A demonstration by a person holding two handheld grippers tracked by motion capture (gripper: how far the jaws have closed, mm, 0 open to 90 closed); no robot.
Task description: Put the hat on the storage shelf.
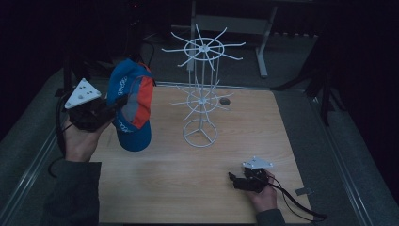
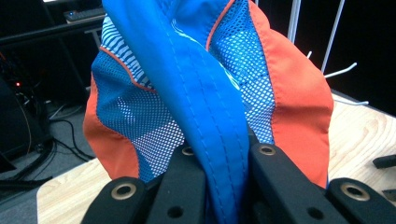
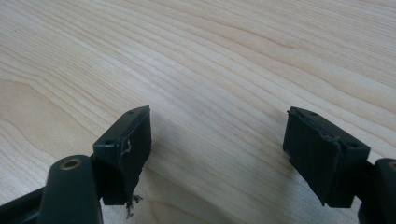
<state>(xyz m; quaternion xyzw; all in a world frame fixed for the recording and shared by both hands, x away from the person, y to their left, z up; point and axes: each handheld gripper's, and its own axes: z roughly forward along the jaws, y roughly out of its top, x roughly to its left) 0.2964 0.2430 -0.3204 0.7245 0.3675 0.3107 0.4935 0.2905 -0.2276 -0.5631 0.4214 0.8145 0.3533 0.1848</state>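
Observation:
A blue and orange mesh cap hangs in the air over the table's left side, brim down. My left gripper is shut on its blue fabric; in the left gripper view the cap bunches up between the two black jaws of the gripper. A white wire hat stand with two tiers of spokes rises at the table's middle back, to the right of the cap. My right gripper rests low at the front right, open. Bare wood lies between the wide-apart jaws of the right gripper.
The wooden table ends in a metal rail on each side. A round hole sits near its back edge. Dark floor, cables and a table frame lie behind.

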